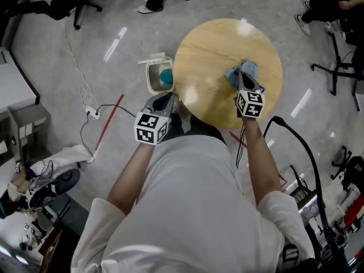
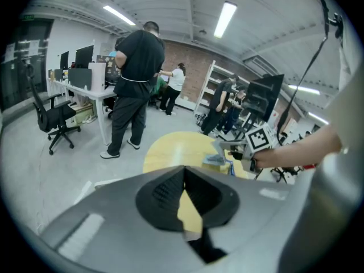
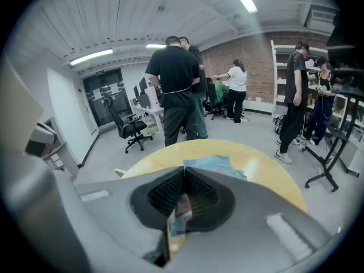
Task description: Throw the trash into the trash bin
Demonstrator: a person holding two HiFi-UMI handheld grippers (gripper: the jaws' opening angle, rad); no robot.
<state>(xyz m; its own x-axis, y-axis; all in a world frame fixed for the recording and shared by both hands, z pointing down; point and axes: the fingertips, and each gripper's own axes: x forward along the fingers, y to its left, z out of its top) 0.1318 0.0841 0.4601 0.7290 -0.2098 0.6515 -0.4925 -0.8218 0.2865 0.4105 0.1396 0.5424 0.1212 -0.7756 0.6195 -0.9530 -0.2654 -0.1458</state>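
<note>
A crumpled blue piece of trash [image 1: 248, 68] hangs over the round wooden table [image 1: 210, 47] with my right gripper [image 1: 243, 79] shut on it. In the right gripper view the blue trash [image 3: 213, 165] sticks out past my gripper's [image 3: 183, 170] closed tips above the table [image 3: 267, 172]. A white-rimmed trash bin [image 1: 151, 77] with something blue inside stands on the floor at the table's left edge. My left gripper [image 1: 165, 101] hovers near that bin, jaws together and empty. From the left gripper view, my left gripper [image 2: 183, 168] faces the table [image 2: 173, 149] and the right gripper [image 2: 227, 148] with the trash [image 2: 216, 160].
A person in black [image 2: 133, 78] stands beyond the table, others [image 3: 298, 90] further back by shelves. Office chairs [image 2: 54, 118], desks and a black stand [image 1: 341, 67] ring the room. A cable and power strip [image 1: 91, 112] and a red floor strip [image 1: 108, 124] lie left.
</note>
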